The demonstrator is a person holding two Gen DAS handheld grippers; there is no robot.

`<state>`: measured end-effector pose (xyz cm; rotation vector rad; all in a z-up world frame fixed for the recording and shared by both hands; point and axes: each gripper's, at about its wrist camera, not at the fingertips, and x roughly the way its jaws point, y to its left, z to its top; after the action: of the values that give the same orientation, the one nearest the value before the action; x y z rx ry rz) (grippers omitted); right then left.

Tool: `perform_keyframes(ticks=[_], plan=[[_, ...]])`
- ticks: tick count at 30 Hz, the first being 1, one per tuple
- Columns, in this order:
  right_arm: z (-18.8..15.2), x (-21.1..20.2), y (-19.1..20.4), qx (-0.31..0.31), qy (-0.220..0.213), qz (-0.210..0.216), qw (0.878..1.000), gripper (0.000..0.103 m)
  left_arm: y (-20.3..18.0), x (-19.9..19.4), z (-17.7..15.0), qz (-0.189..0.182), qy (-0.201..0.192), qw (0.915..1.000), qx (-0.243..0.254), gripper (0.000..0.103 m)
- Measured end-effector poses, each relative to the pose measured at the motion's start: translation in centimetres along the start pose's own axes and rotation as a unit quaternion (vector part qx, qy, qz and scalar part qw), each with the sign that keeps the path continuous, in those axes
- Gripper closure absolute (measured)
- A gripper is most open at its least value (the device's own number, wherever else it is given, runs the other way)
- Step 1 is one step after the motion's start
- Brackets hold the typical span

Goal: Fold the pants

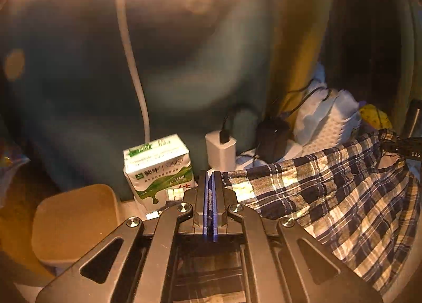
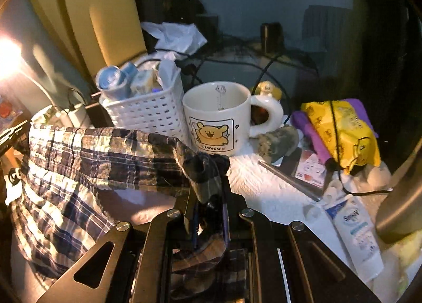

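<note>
While the left gripper [image 1: 210, 179] pinches the plaid pants [image 1: 329, 197], the right gripper [image 2: 208, 189] clamps them too.

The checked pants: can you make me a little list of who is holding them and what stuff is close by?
pants: checked pants, stretched between both grippers
left gripper: fingers pressed together, pants edge pinched between them
right gripper: fingers clamped on a bunched corner of the pants
just behind the pants: bear mug, white basket
near left gripper: milk carton, white charger
</note>
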<state>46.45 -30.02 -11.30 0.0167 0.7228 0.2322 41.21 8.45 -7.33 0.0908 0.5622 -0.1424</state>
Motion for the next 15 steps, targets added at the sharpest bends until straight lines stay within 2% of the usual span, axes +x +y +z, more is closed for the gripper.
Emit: perform_keyframes(ticks=[6,10,12,13,14,15], plan=[[0.2,2.1,0.2,0.0,0.016,-0.012,1.0,0.089,0.7,1.6,0.2,0.015,0.002,0.9999,-0.009,0.101],[0.4,2.8,0.0,0.001,0.015,-0.026,1.0,0.079,1.9,1.7,0.9,0.025,0.015,0.9994,-0.02,0.101],[0.6,2.6,-0.1,0.002,0.007,-0.028,1.0,0.056,2.3,0.7,1.3,0.03,0.007,0.9995,-0.013,0.101],[0.7,2.5,-0.1,0.003,0.002,-0.028,1.0,0.029,2.5,0.1,1.3,0.031,0.003,0.9995,-0.01,0.101],[0.8,2.1,-0.2,0.005,-0.005,-0.027,1.0,0.015,2.7,-0.6,1.5,0.034,0.0,0.9994,-0.01,0.101],[0.9,1.6,-0.2,0.005,-0.013,-0.029,0.999,0.015,2.9,-1.4,1.5,0.036,-0.002,0.9993,-0.013,0.1]])
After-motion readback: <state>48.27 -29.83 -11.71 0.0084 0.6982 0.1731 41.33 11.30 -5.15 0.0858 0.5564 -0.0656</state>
